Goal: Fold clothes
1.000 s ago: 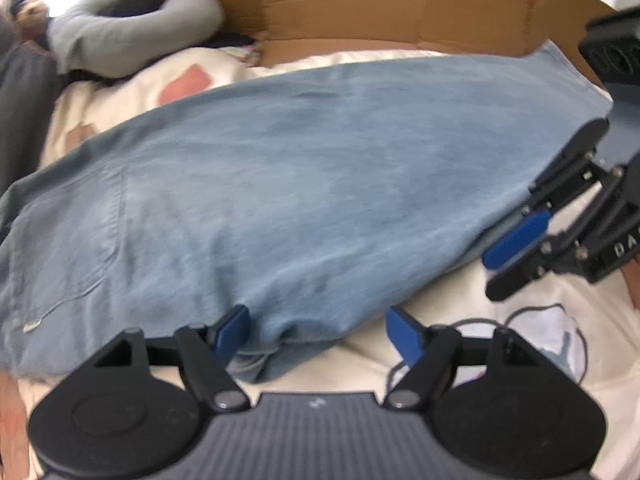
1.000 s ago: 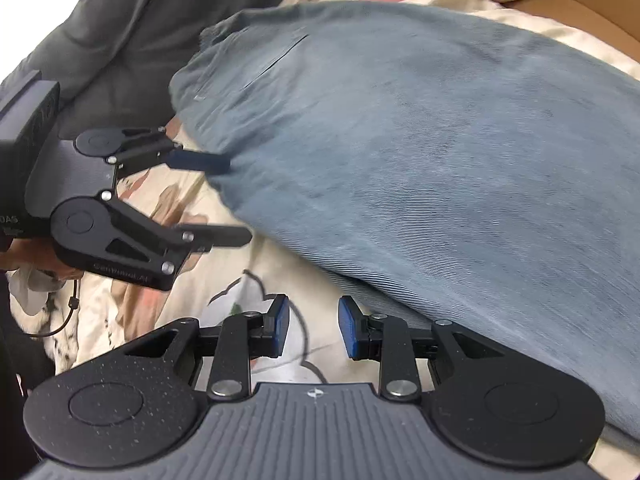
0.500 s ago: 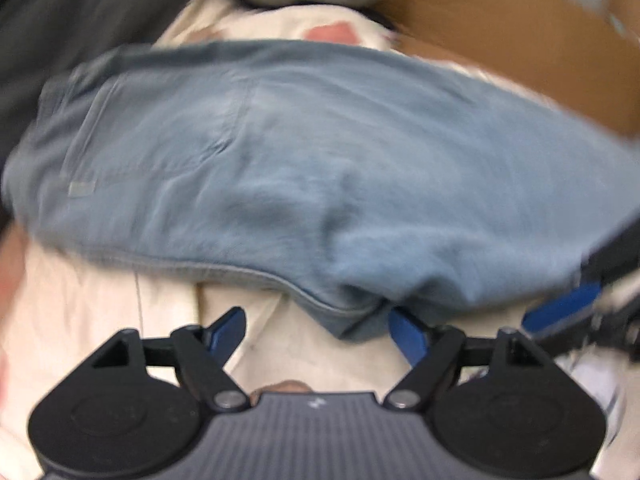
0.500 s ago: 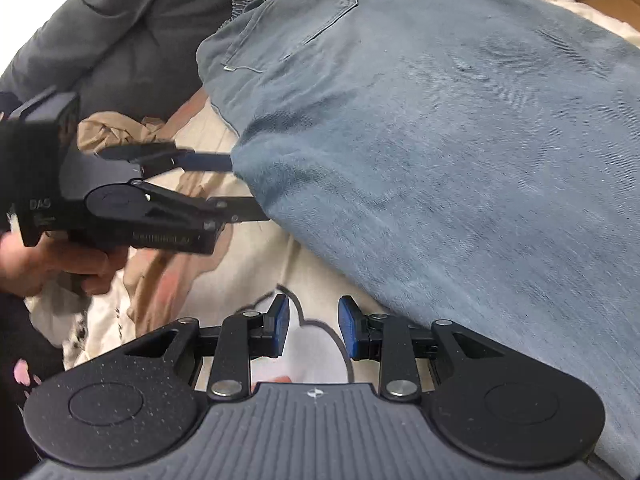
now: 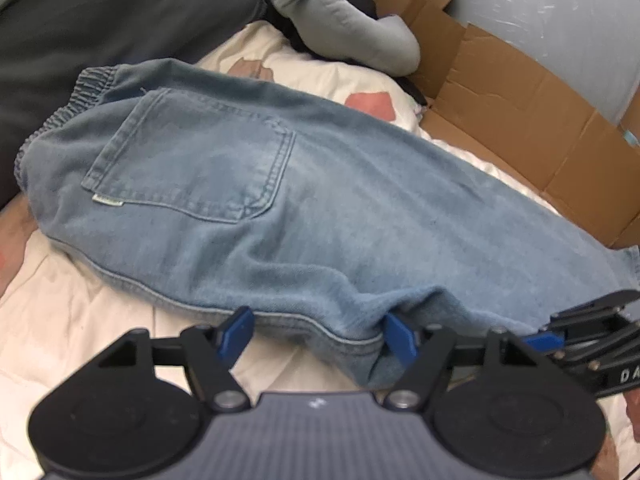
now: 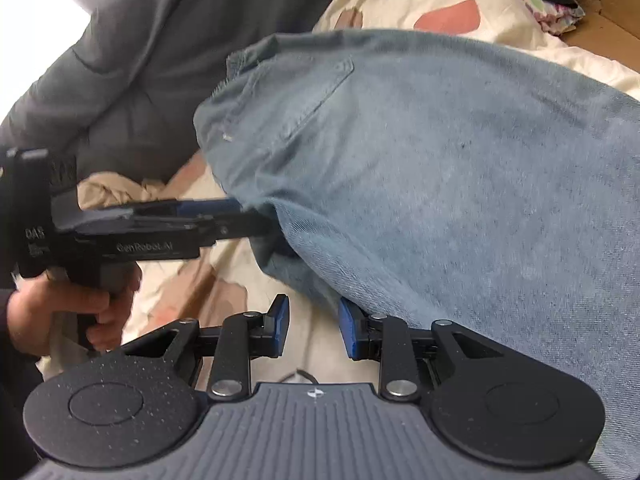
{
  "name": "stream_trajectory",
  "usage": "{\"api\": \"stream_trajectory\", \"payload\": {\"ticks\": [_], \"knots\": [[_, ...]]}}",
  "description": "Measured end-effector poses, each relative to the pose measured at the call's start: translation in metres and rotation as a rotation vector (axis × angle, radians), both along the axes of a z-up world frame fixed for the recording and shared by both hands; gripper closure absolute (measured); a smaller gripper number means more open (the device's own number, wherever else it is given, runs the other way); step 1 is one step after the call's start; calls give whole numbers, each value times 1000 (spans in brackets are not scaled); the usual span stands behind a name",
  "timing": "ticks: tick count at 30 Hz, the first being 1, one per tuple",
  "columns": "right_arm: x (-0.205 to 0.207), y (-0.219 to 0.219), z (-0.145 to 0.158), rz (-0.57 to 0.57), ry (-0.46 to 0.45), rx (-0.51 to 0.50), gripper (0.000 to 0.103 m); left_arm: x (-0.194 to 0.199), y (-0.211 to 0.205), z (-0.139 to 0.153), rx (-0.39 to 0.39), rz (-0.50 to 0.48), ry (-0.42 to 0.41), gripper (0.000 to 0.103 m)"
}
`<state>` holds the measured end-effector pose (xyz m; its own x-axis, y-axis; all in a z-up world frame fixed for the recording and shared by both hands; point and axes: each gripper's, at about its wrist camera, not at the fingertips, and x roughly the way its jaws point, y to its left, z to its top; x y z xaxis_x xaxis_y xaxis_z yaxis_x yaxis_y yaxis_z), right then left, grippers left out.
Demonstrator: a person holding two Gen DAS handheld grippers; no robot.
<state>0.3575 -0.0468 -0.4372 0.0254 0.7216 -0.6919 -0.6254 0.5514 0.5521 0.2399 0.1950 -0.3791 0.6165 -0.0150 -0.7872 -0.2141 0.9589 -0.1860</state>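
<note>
Left wrist view: jeans (image 5: 340, 208) lie on the bed (image 5: 80, 320); left hand-held gripper (image 5: 318, 330) has been closing, jaws astride the denim edge, not yet pinching; right hand-held gripper (image 6: 313, 326) unclenched, grasping nothing

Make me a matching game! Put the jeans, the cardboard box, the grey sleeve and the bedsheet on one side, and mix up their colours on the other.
Things:
1. jeans
2. cardboard box
3. grey sleeve
4. bedsheet

Colours:
A. cream with reddish patches
B. brown
C. faded blue
D. light grey

Pairs: 1-C, 2-B, 3-D, 4-A
</note>
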Motion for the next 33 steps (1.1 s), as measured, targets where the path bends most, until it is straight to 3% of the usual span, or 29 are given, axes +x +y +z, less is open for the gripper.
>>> {"api": "stream_trajectory", "payload": {"ticks": [6, 14, 21, 26, 29, 31, 33], "knots": [[10, -5, 0, -80, -7, -14, 72, 1, 2, -2, 0, -12, 6, 33], [18, -16, -23, -174, 18, -124, 72, -1, 2, -1, 15, -31, 22, 38], [0, -2, -35, -110, -29, -193, 72, -3, -10, -24, -14, -95, 86, 35], [-9, 1, -36, -56, -41, -200, 72, -3, -12, -41, -19, -75, 84, 36], [-12, 0, -35, -39, -47, -199, 72, -4, -16, -42, -37, -63, 65, 49], [-10, -5, -33, -40, -21, -186, 72, -6, -18, -42, -65, -64, 56, 72], [-9, -12, -31, -40, 13, -163, 72, -8, -19, -41, -81, -59, 54, 78]]}}
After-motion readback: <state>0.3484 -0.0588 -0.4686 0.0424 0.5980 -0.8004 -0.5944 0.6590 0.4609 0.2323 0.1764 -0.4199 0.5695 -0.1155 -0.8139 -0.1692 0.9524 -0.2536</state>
